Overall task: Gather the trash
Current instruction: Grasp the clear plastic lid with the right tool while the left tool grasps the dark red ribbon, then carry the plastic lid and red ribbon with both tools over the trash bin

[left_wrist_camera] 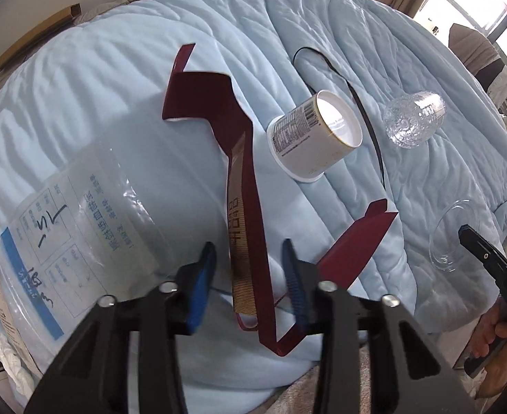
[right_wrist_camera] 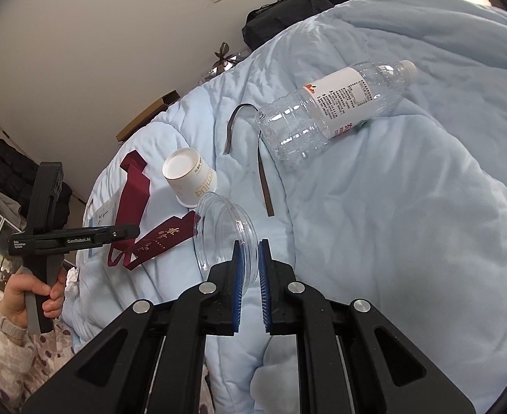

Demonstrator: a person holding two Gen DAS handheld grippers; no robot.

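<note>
A dark red folded cardboard strip [left_wrist_camera: 253,186] with a gold printed face lies on the light blue quilt [left_wrist_camera: 98,103]. My left gripper [left_wrist_camera: 250,265] points down over it, jaws apart, with the strip between the blue pads and a gap on each side. The right wrist view shows it side-on [right_wrist_camera: 129,233] above the red strip [right_wrist_camera: 132,186]. My right gripper [right_wrist_camera: 250,255] is shut on the rim of a clear round plastic lid [right_wrist_camera: 219,227], held off the quilt. That lid [left_wrist_camera: 450,238] also appears in the left wrist view. A white paper cup [left_wrist_camera: 315,134] and an empty clear bottle [right_wrist_camera: 336,103] lie on their sides farther up.
A thin dark strap [right_wrist_camera: 264,179] curls between cup and bottle. A clear labelled plastic bag [left_wrist_camera: 74,227] lies left of the red strip. A flat cardboard box [left_wrist_camera: 36,38] and a black bag [right_wrist_camera: 288,10] sit beyond the quilt. A hand [right_wrist_camera: 29,293] holds the left gripper's handle.
</note>
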